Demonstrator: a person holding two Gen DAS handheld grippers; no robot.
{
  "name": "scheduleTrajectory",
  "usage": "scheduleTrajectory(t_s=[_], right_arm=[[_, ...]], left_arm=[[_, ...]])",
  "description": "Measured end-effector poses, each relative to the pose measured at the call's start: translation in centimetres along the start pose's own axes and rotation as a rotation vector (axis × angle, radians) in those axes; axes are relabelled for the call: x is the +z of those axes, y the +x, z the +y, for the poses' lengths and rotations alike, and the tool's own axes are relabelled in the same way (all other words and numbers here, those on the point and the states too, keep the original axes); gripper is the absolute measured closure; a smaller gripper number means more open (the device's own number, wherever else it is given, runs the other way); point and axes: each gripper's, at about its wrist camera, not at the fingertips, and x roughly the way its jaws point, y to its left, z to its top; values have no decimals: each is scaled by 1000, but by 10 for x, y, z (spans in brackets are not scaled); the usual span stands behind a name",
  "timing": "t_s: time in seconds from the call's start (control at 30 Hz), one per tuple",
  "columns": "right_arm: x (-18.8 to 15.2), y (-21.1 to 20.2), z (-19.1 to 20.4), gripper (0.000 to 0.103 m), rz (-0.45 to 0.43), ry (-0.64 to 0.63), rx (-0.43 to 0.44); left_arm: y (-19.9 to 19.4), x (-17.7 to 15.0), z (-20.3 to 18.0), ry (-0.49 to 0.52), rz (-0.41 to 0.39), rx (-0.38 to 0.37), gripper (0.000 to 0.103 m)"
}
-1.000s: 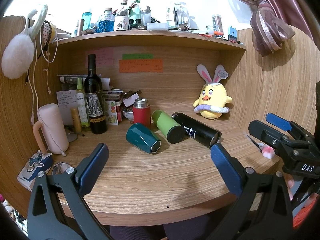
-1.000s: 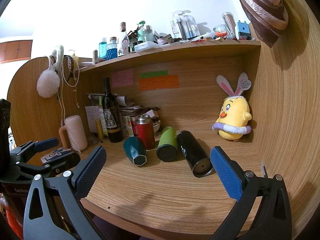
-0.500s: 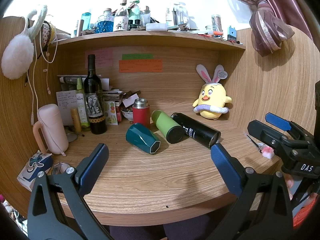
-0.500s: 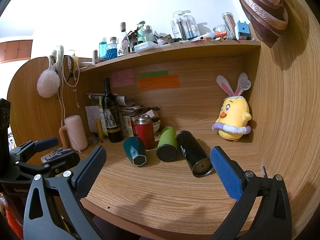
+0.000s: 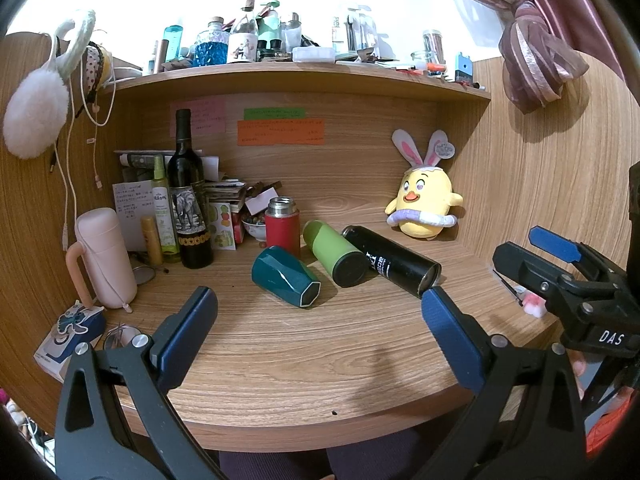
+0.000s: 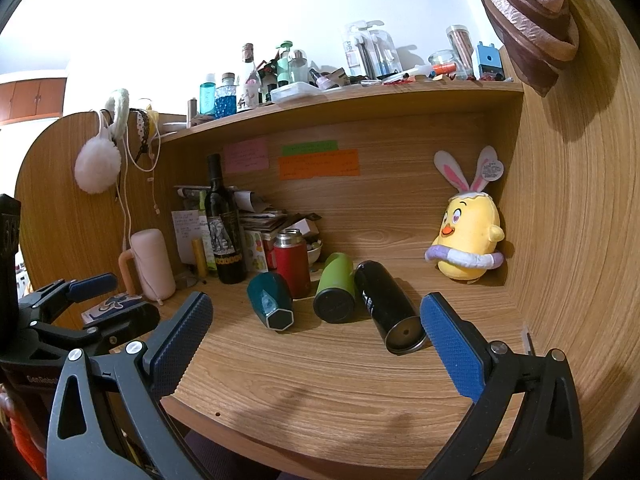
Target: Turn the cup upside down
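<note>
Nothing has moved: left gripper [image 5: 319, 308] and right gripper [image 6: 316, 314] stay wide open, holding nothing, with the teal cup [image 5: 285, 282] lying at 12 o'clock on the counter [image 5: 320, 360]

Teal faceted cup [image 5: 285, 281] [image 6: 270, 304], on its side, desk centre, next to green cup [image 5: 334, 253].

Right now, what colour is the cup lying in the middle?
Lime green cup, with a dark base facing us. The left wrist view shows it best.
</note>
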Motion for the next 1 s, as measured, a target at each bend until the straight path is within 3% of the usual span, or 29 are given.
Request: scheduleTrajectory(t_s=[0.33, 0.53, 0.73, 1.0], right_arm=[[0, 2, -1, 0, 4, 3, -1], [-6, 17, -2, 0, 34, 15, -8], [-16, 45, -20, 0, 93, 49, -25], [-29, 85, -44, 0, 175, 112, -34]], left_arm=[[-1, 1, -3, -3, 9, -1, 0], [22, -2, 5, -18, 48, 6, 0], [81, 5, 27, -62, 156, 19, 0], [209, 13, 65, -199, 414, 17, 0]])
